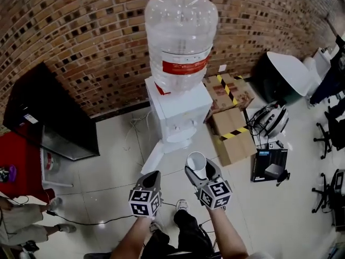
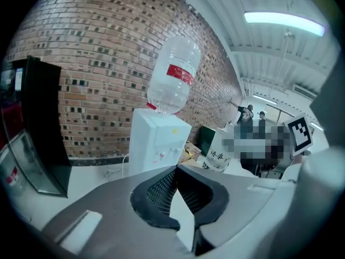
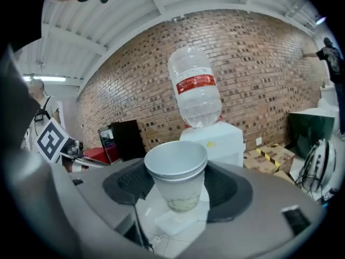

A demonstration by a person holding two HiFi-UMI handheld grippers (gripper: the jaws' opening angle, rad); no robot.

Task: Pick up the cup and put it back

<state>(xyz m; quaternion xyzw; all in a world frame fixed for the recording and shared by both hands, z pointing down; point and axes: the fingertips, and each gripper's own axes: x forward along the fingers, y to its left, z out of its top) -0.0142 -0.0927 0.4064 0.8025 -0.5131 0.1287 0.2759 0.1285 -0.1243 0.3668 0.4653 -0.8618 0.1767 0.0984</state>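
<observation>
While the white water dispenser [image 1: 178,109] with its big upturned clear bottle [image 1: 181,34] stands against the brick wall, it lies straight ahead of both hands and lower than them, its tap recess facing the person. If the cup belongs back at that recess, the carry runs forward and down, and the right hand is both the loaded one and the one nearer to it.

Held beside it, the left gripper [image 1: 153,176] is idle, with its fingers pressed together tip to tip and nothing between them. The right gripper [image 1: 201,172] has its fingers spread wide enough to pinch the cup [image 1: 196,163] by its lower wall from either side.

That cup sits upright in the air, well clear of the floor, long axis vertical and mouth up. It is white paper, tapering to the base, and looks empty. A doubled rim suggests two cups nested, and a faint greenish mark shows low on the wall.
</observation>
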